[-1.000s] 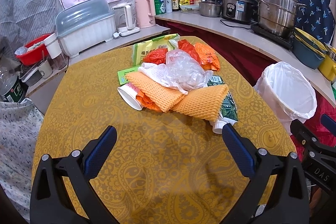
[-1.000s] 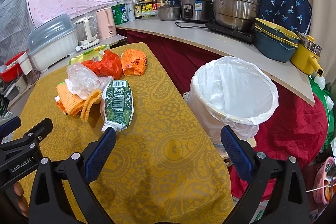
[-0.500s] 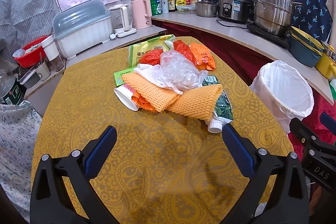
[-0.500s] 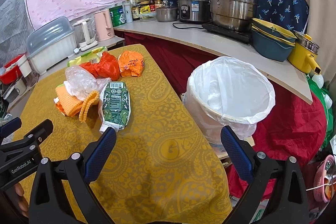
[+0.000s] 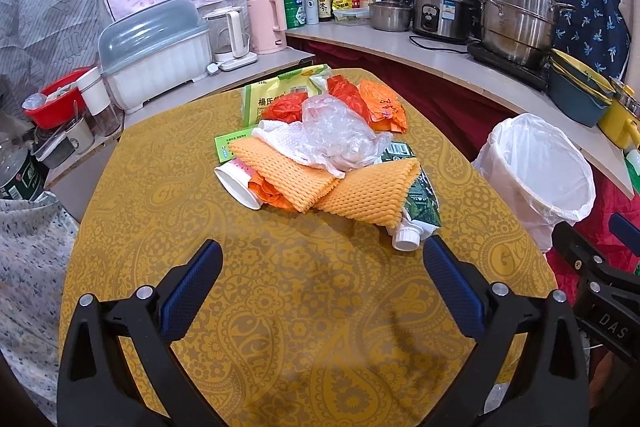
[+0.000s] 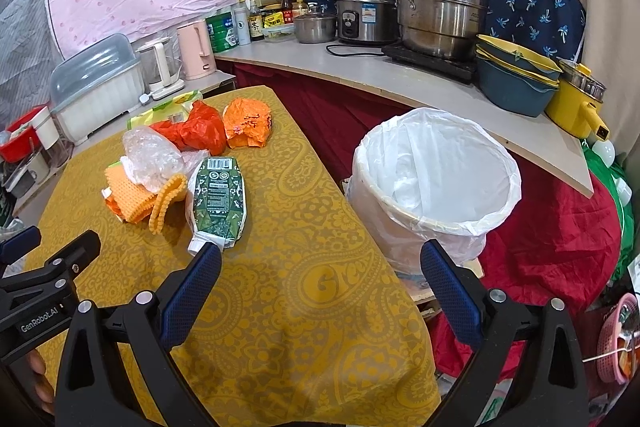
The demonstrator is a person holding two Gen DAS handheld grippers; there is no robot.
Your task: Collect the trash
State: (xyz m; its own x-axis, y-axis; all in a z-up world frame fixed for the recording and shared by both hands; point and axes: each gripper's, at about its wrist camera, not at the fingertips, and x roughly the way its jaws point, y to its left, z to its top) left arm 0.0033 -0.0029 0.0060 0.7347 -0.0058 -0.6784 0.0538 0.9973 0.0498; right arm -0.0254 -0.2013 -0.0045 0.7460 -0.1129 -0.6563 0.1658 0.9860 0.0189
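The left wrist view shows a heap of trash in the centre of the frame, lying on the bench covered with a yellow paisley cloth. Two orange foam net sleeves lie at the front of the heap, with a crumpled clear plastic bag on top of them. A white paper cup lies on its side at the left. A green pouch with a white screw cap sticks out at the right, partly under one sleeve. Behind them are crumpled orange wrappers and a light green food packet.

The left gripper has its fingers spread wide with nothing between them, low in the frame and short of the heap. In the right wrist view the right gripper is also released and empty; its left finger is just beside the pouch cap. The white-lined round trash bin stands off the right edge of the bench, mouth open.

I judge the step is to reach for a first piece. The pouch seems best for the right gripper: it is nearest, flat and beside the bin. The fingers should close across its narrow neck, then pull it clear slowly, so the sleeve resting on it does not drag other pieces off the bench. The clear bag is light and could slip.
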